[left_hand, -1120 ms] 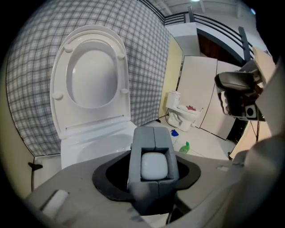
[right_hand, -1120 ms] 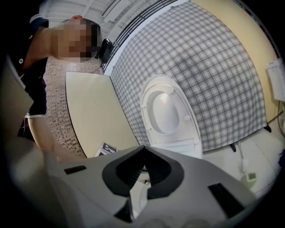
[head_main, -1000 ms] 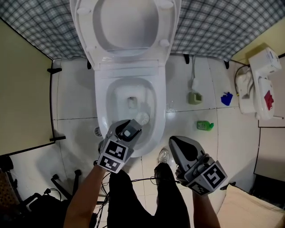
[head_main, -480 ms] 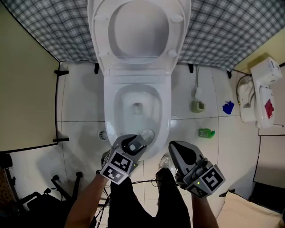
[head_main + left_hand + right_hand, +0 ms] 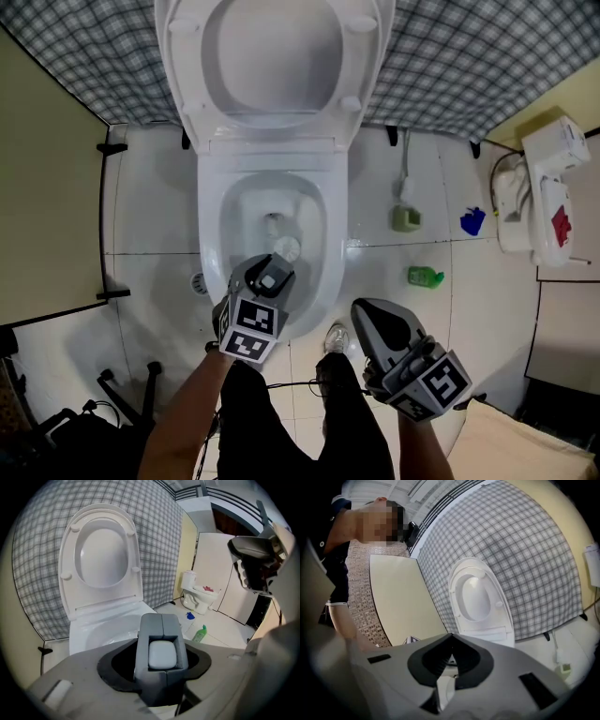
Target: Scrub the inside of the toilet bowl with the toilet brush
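Far left of the head view: a beige partition panel [image 5: 47, 187]. A round floor drain [image 5: 199, 281] is set in the white tiled floor [image 5: 150, 225], just beside the pan.

Centre: the toilet bowl [image 5: 217, 246], with seat and lid [image 5: 272, 56] raised against a checked wall covering [image 5: 469, 66]. The left gripper [image 5: 262, 281] hangs over the bowl's near rim and points down into it. Its claw is pinching the grey handle end of the toilet brush [image 5: 162, 654]. The white brush head [image 5: 288, 249] is inside the bowl, just below and right of the outlet [image 5: 272, 223]. Whether it touches the porcelain cannot be told.

Lower right of centre: the right gripper [image 5: 364, 309] is outside the bowl, over the floor. Its claw is pressed together, with nothing in it.

Right: a small grey-green container [image 5: 406, 218], a green bottle [image 5: 425, 276] and a blue item [image 5: 472, 221] are on the floor. A white appliance [image 5: 548, 178] stands at the frame's right edge.
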